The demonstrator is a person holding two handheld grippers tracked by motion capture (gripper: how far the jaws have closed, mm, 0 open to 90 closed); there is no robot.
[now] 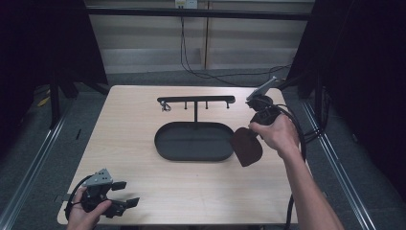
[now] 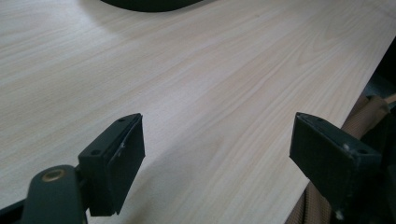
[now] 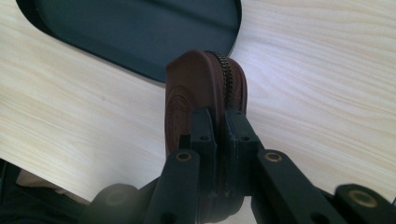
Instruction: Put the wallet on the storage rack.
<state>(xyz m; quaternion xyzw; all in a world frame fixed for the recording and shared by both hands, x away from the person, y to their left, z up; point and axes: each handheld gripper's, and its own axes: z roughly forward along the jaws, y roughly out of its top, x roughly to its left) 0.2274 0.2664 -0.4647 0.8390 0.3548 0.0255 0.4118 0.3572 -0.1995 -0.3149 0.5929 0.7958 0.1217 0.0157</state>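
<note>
A brown zippered leather pouch [image 1: 246,146] hangs above the table just right of the black oval tray [image 1: 194,141]. My right gripper [image 1: 252,130] is shut on the pouch; in the right gripper view both black jaws press its sides, the pouch [image 3: 196,88] edge-on with its zipper showing, above the tray's rim [image 3: 116,58]. A black stand with a hook bar [image 1: 196,99] rises from the tray's far side, with a small metal ring hanging at its left end. My left gripper [image 1: 125,193] rests open at the near left corner, its jaws wide apart over bare wood [image 2: 215,140].
The light wooden table [image 1: 143,182] ends close by my left gripper, at the near edge. Black cables trail from both grippers and across the floor behind. Dark curtains and metal floor rails flank the table.
</note>
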